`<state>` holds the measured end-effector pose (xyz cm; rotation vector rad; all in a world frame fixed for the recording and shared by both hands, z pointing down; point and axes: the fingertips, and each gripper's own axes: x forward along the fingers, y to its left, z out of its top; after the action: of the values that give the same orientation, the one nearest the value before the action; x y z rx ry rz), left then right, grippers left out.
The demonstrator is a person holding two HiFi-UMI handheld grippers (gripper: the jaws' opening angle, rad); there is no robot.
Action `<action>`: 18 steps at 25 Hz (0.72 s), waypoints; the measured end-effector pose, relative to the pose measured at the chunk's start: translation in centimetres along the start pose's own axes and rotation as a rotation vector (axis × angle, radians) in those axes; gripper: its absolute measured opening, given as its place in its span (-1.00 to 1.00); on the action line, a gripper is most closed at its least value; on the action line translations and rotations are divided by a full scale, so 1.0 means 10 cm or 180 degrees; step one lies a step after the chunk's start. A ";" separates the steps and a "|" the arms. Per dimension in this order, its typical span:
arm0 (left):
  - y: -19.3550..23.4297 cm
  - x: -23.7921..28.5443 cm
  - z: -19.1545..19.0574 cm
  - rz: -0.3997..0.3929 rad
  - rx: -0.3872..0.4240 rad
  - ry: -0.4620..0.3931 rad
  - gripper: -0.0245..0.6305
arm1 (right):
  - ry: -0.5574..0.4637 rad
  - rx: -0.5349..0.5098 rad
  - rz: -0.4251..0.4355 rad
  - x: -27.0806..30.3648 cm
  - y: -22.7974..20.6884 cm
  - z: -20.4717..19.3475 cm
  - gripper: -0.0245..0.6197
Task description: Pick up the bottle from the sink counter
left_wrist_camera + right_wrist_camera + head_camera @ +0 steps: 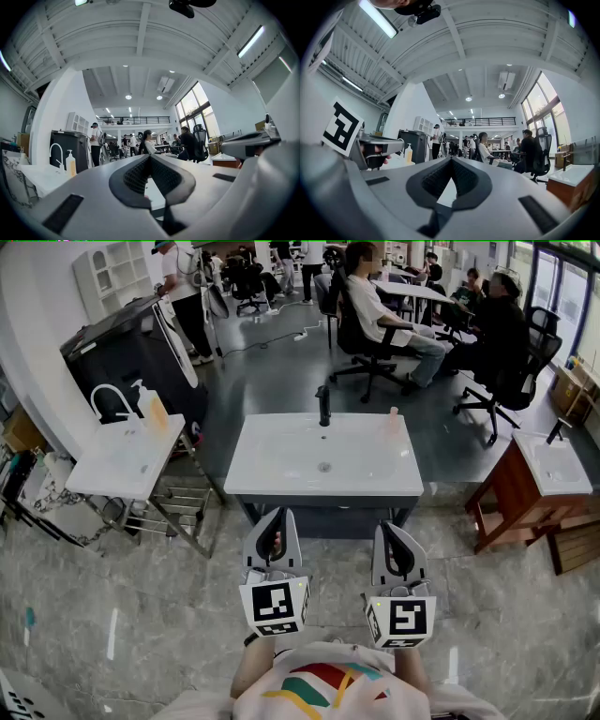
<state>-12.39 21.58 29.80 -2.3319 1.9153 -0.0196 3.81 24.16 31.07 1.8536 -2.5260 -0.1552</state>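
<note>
Bottle (393, 414): small, pale pink, upright at the back right corner of the sink counter (253, 479), right of the black faucet (323, 404). Untouched.

Right gripper (394, 531) and left gripper (278, 519): both low, in front of the counter's near edge, well apart from the bottle. Jaws of each pressed together, nothing between them.

Step in hand, as I judge it: the approach. The right gripper is on the bottle's side. It should spread its jaws before reaching, cross over the basin, come in level at mid-body and close gently, since a light, narrow bottle could tip.

A pump dispenser (155, 411) stands on the sink to the left; probably not the target.

Writing: none legible on the bottle. Only black-and-white square markers on the gripper cubes.
</note>
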 end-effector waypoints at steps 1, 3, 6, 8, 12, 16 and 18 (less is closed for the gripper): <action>0.00 0.02 0.00 -0.0007 -0.0006 0.0002 -0.87 | -0.0011 -0.0004 -0.0005 0.01 -0.01 0.01 -0.89; 0.01 0.05 0.00 -0.0016 -0.0008 0.0008 -0.87 | -0.0030 -0.0010 -0.0018 0.03 -0.03 0.04 -0.89; 0.02 0.06 -0.01 -0.0020 0.0007 0.0020 -0.87 | -0.0040 -0.0009 -0.0049 0.05 -0.06 0.03 -0.89; 0.01 0.07 -0.02 -0.0024 -0.0001 0.0028 -0.86 | -0.0029 -0.0014 -0.0059 0.05 -0.08 0.02 -0.89; -0.01 0.12 -0.03 -0.0040 -0.0028 0.0068 -0.87 | -0.0016 -0.0065 -0.0065 0.04 -0.11 0.02 -0.89; -0.06 0.14 -0.08 -0.0053 -0.0062 0.0113 -0.87 | 0.0007 -0.0052 -0.0077 0.02 -0.17 -0.02 -0.89; -0.07 0.16 -0.11 -0.0050 -0.0068 0.0127 -0.87 | 0.0025 -0.0102 -0.0094 0.01 -0.19 -0.06 -0.89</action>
<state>-11.45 20.10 30.83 -2.3780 1.9247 -0.0474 5.60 23.46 31.49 1.8767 -2.4769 -0.1872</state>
